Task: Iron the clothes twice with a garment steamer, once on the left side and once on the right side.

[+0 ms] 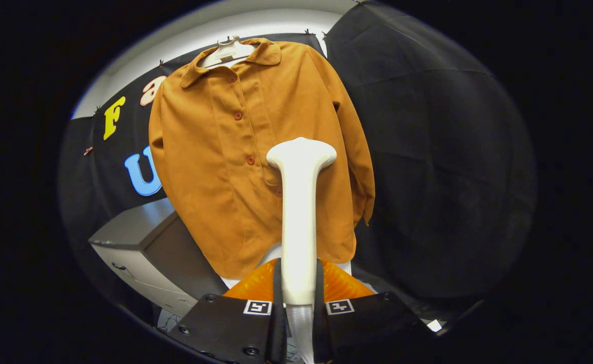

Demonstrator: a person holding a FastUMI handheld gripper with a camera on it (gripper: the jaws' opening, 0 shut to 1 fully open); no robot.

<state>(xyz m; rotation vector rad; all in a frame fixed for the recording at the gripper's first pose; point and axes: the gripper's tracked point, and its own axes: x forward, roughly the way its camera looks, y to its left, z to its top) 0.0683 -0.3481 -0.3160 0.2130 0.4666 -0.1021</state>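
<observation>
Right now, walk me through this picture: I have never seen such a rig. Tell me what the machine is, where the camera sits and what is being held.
There is no robot arm here. A person carries a two-finger gripper by hand, and the camera rides on it, looking forward along its fingers, so the picture bulges like a fisheye. The fingers are shut on the white handle of a garment steamer, which stands upright between them with its head pointing away. Beyond it an orange-brown button shirt hangs on a white hanger against the black booth wall. The steamer head sits in front of the shirt's lower middle; I cannot tell whether it touches. A grey cabinet stands beside the shirt, lower down.
</observation>
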